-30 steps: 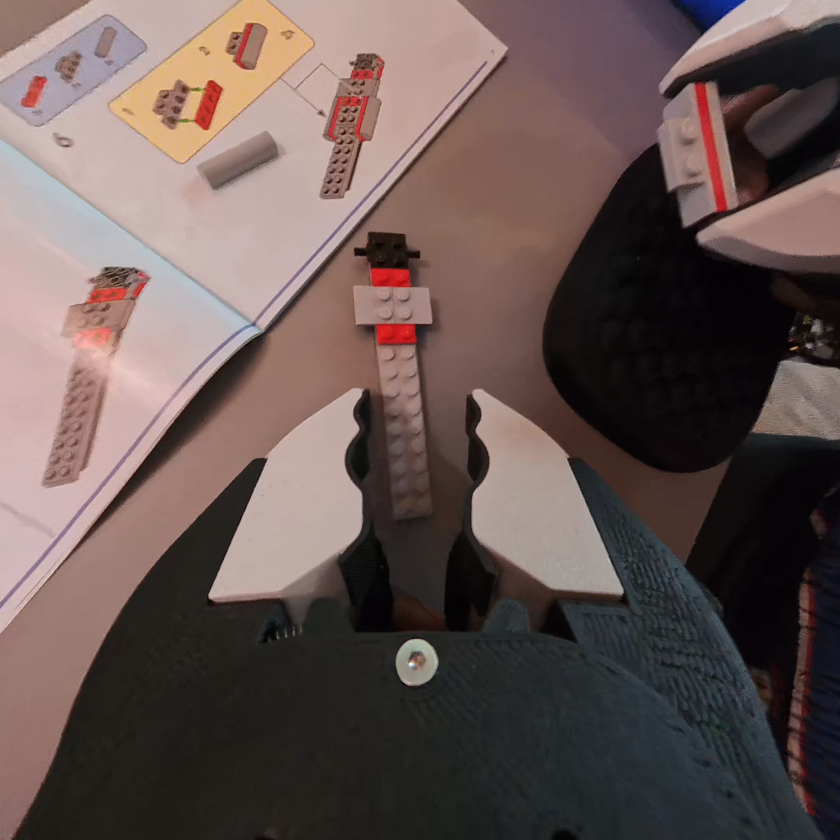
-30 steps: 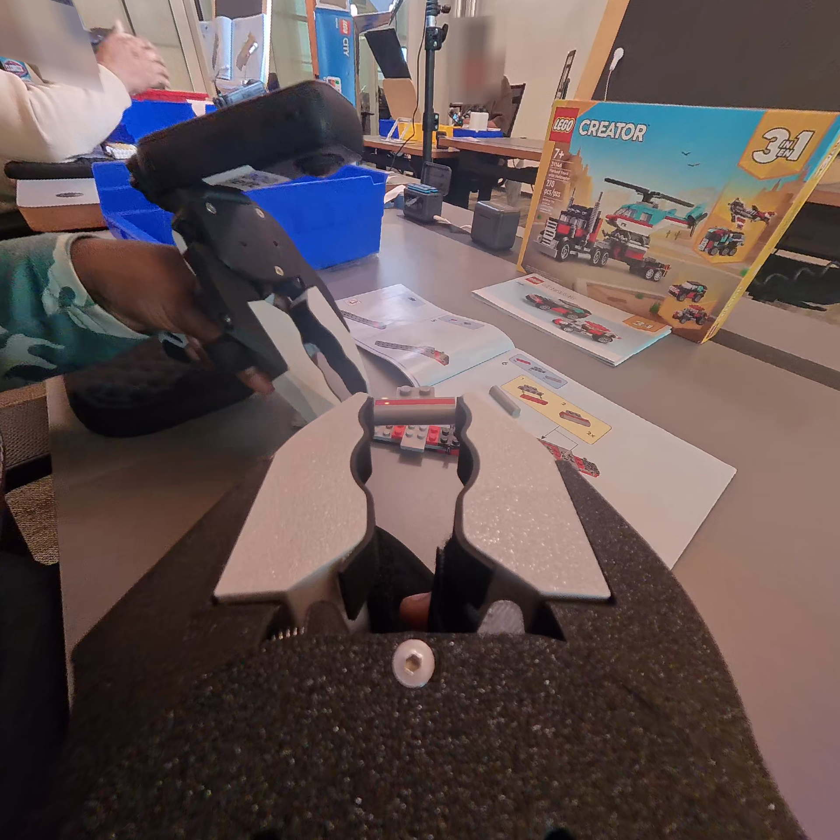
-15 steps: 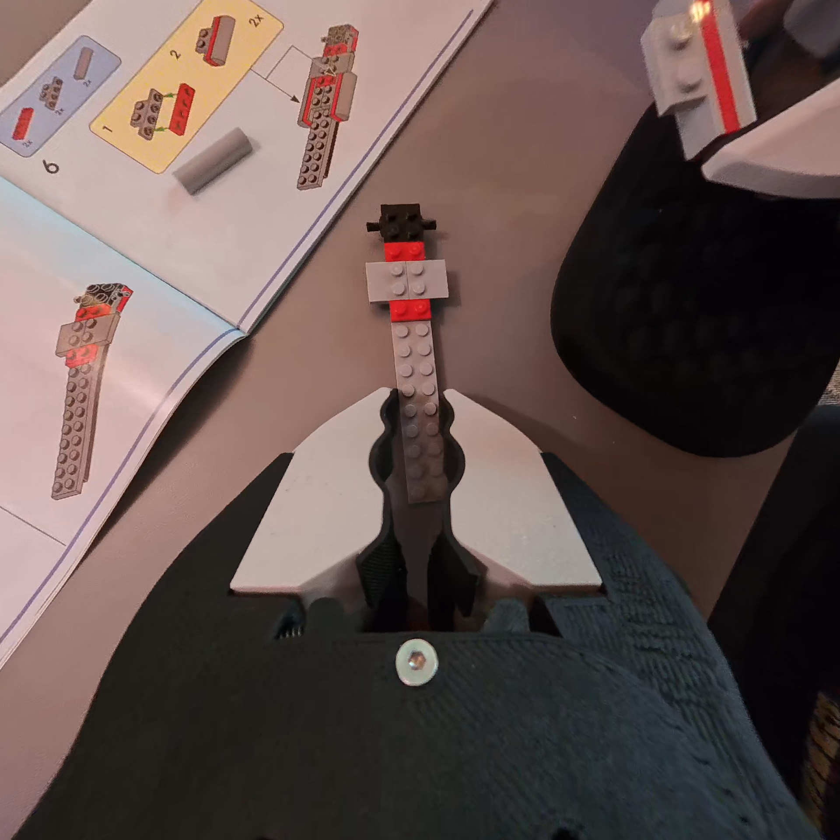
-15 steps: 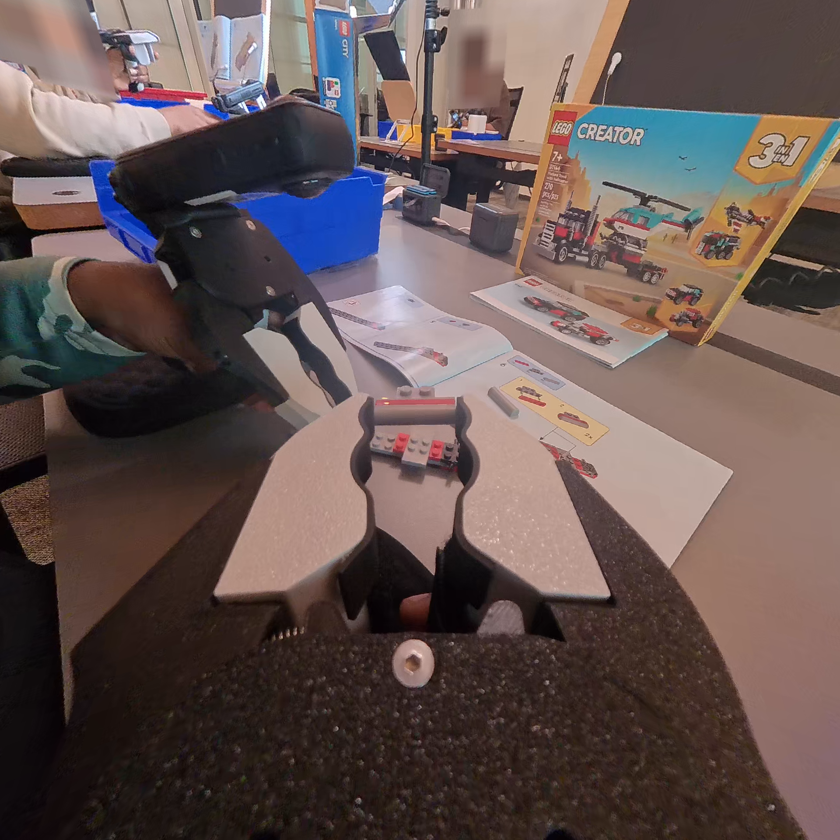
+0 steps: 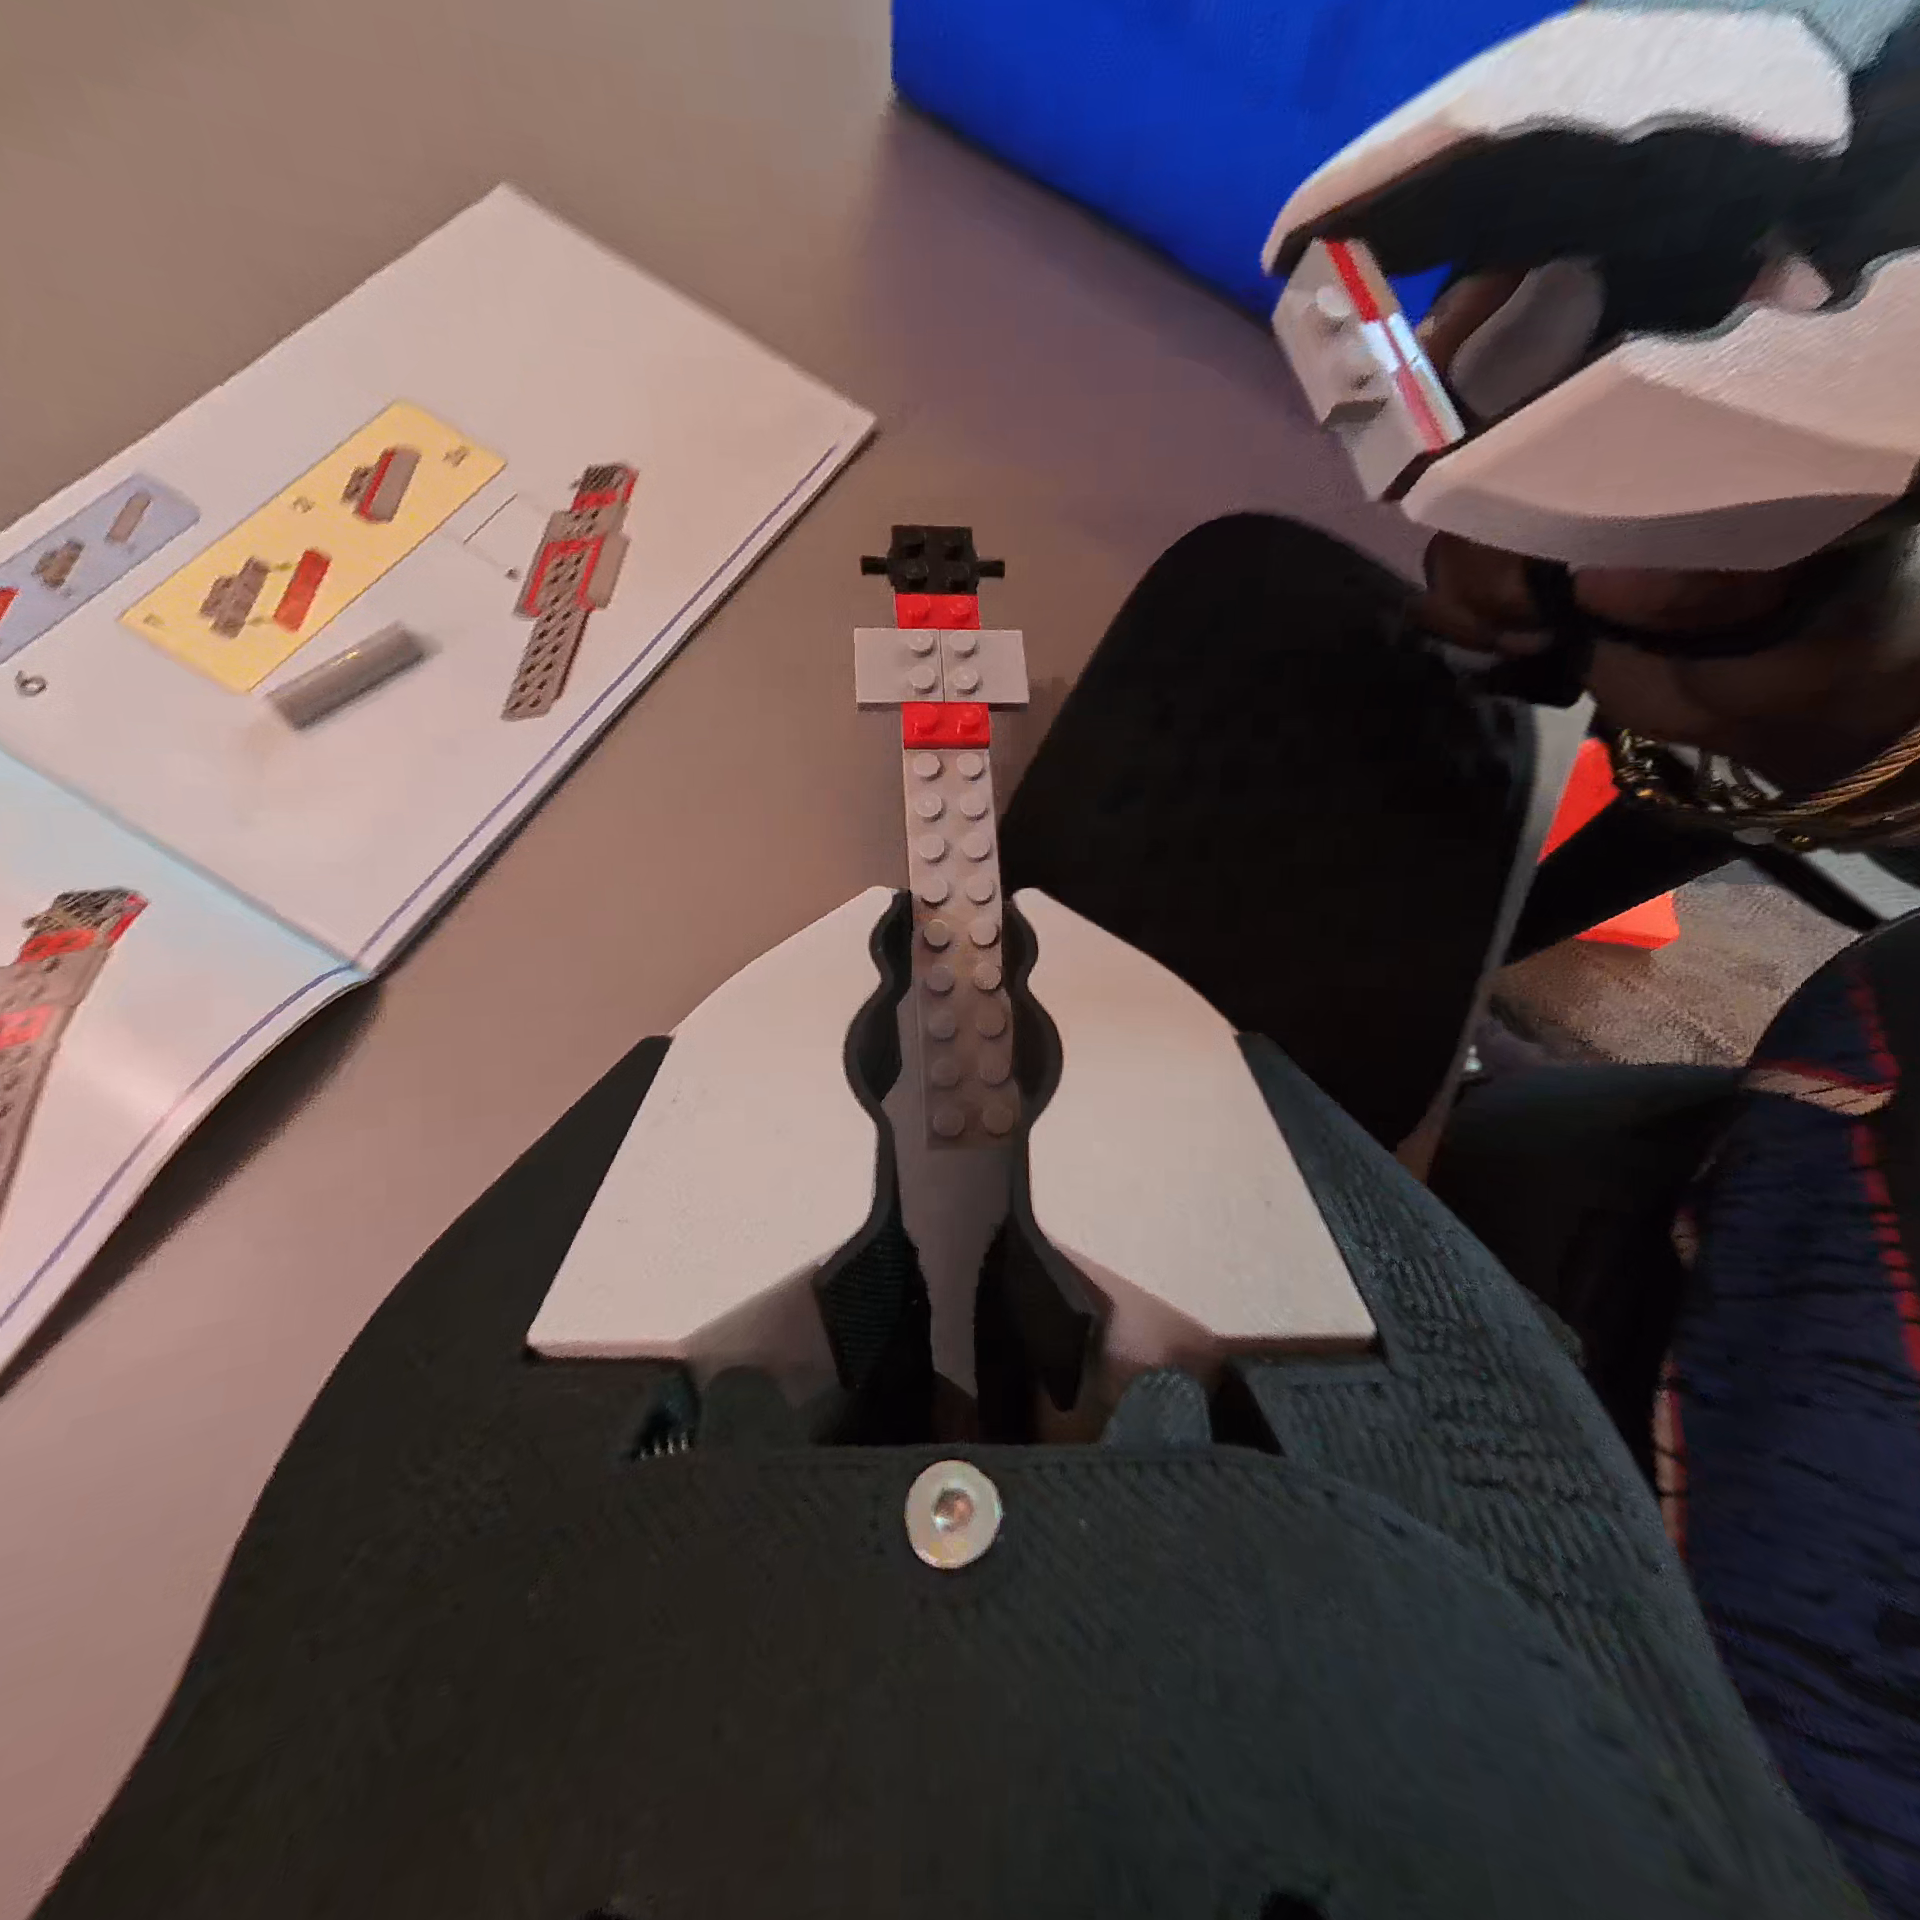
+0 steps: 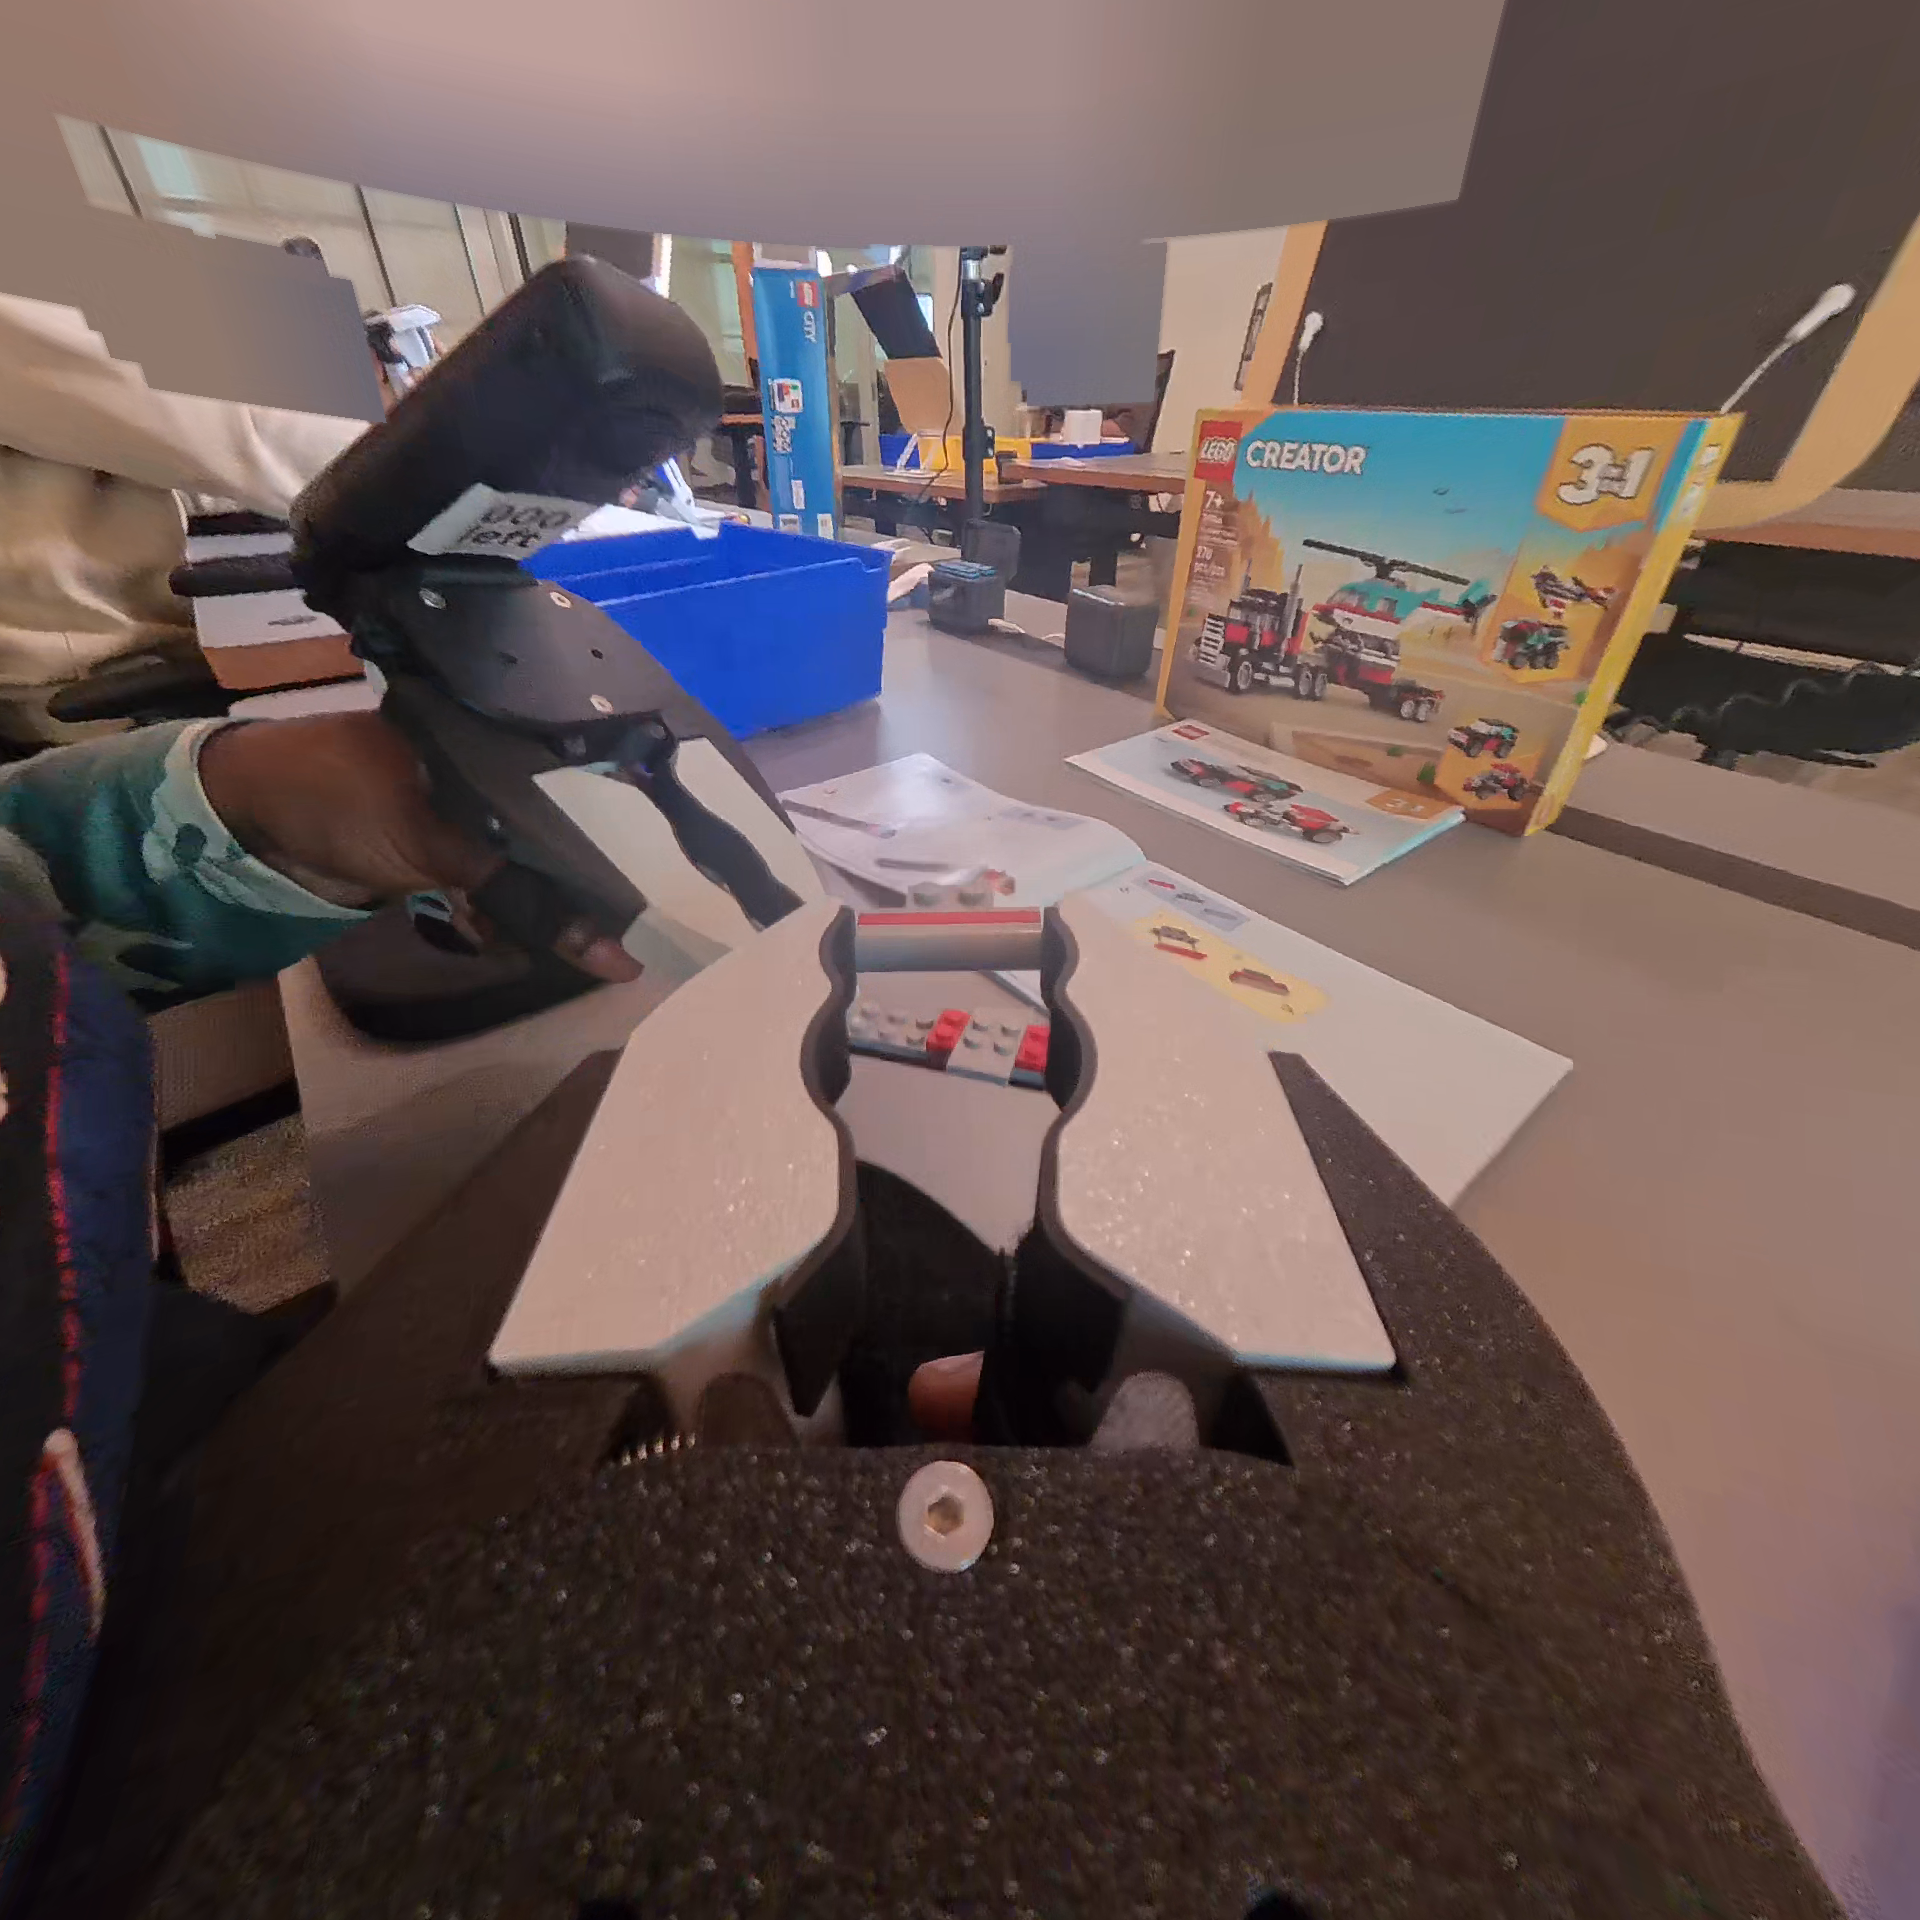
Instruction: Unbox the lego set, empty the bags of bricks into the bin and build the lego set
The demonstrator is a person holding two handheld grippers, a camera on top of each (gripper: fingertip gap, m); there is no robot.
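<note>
Left gripper (image 5: pixel 954 935) fingers pinching the near end of the long grey plate assembly (image 5: pixel 951 831), which sticks out forward past the fingertips. Its far end carries 2 red plates, a light grey cross piece between them and a black piece at the tip. Whether the assembly rests on the tabletop (image 5: pixel 727 260) or is lifted just off it, cannot tell.

Right gripper (image 6: pixel 948 940) fingers pinching a small grey-and-red sub-assembly (image 6: pixel 948 935) across its ends; in the left wrist view it sits up and to the right of the assembly, apart from it, not yet attached.

Open instruction booklet (image 5: pixel 436 582) lies left of the assembly, with a loose grey cylinder piece (image 5: pixel 348 673) on its page. Blue bin (image 6: pixel 748 623) stands beyond the booklet; contents not visible. Lego box (image 6: pixel 1434 613) stands upright far right of the bin, a second booklet (image 6: pixel 1262 800) flat in front of it.

Progress, as a judgement: unboxing looks done, since the box is set aside and booklets are out. Bags are probably emptied, though no bags are in view. Build is early: only 1 narrow strip plus 1 small sub-assembly exist. Current step is likely joining the sub-assembly to the side of the strip near the red plates. The loose cylinder probably belongs to a second matching piece. Nearly all of the model is left.
</note>
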